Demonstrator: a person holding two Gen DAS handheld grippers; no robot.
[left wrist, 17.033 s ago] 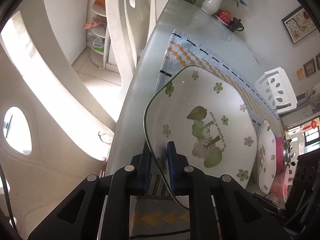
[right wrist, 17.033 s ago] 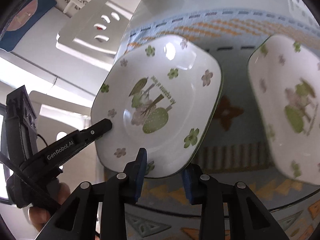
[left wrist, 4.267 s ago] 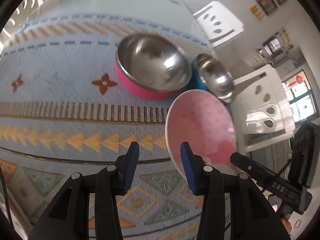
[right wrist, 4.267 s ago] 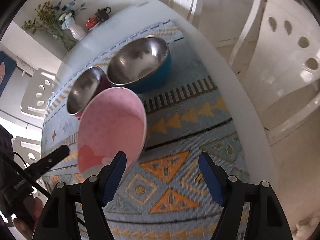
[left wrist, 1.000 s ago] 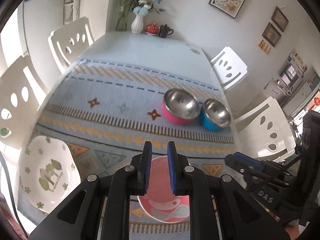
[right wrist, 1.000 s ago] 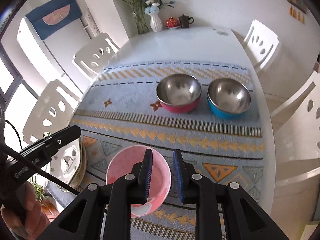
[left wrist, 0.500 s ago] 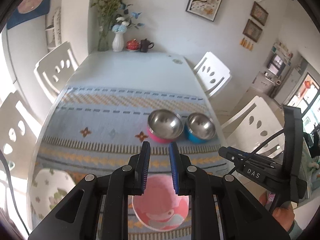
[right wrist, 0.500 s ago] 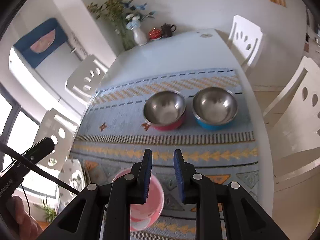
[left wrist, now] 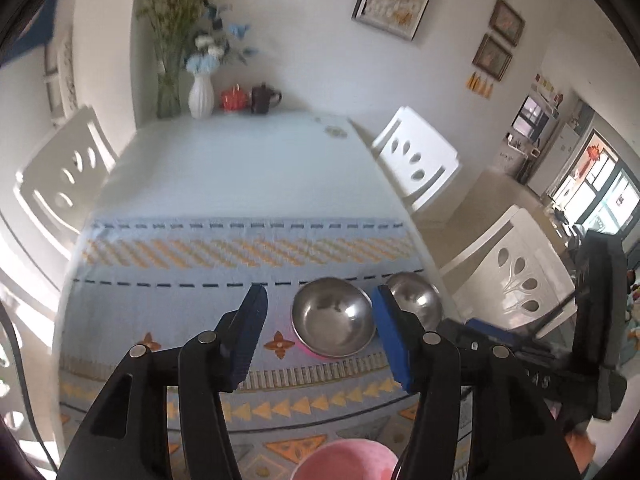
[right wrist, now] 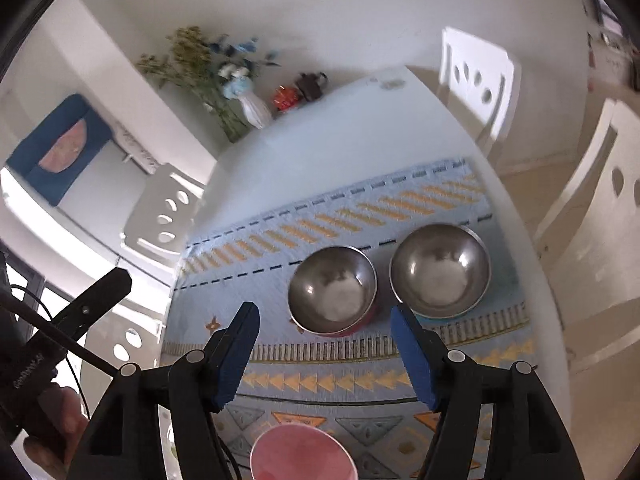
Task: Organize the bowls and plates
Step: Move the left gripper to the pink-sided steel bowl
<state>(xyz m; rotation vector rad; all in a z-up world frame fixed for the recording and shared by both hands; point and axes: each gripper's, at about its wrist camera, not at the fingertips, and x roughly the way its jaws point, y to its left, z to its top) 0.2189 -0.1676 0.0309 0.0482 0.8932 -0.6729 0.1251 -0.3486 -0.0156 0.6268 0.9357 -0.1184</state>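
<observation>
Left wrist view: the left hand-held gripper [left wrist: 318, 300] has just been opening and its jaws now stand apart with nothing between them, where half a second ago they were nearly closed. The pink bowl [left wrist: 346, 460] sits on the patterned cloth [left wrist: 240, 248] at the bottom edge of the view, below the fingers and free of them. Further along the worktop [left wrist: 248, 160] the pink-sided steel bowl [left wrist: 333, 322] and the blue-sided steel bowl [left wrist: 414, 300] stand side by side, just beside each other. The other tool is partly seen at the right edge.

Right wrist view: the right hand-held gripper [right wrist: 324, 320] has likewise just been opening; its jaws are wide and empty. The pink bowl [right wrist: 302, 456] lies at the lower edge, closer to the left finger, untouched. The pink-sided steel bowl [right wrist: 332, 290] and the blue-sided steel bowl [right wrist: 440, 270] show ahead between the fingertips. The flowered plates seen a second ago at the left are now out of sight.

Judged from this, the pink bowl is set down, and the wide jaws suit reaching next for the two steel bowls, which remain unstacked
</observation>
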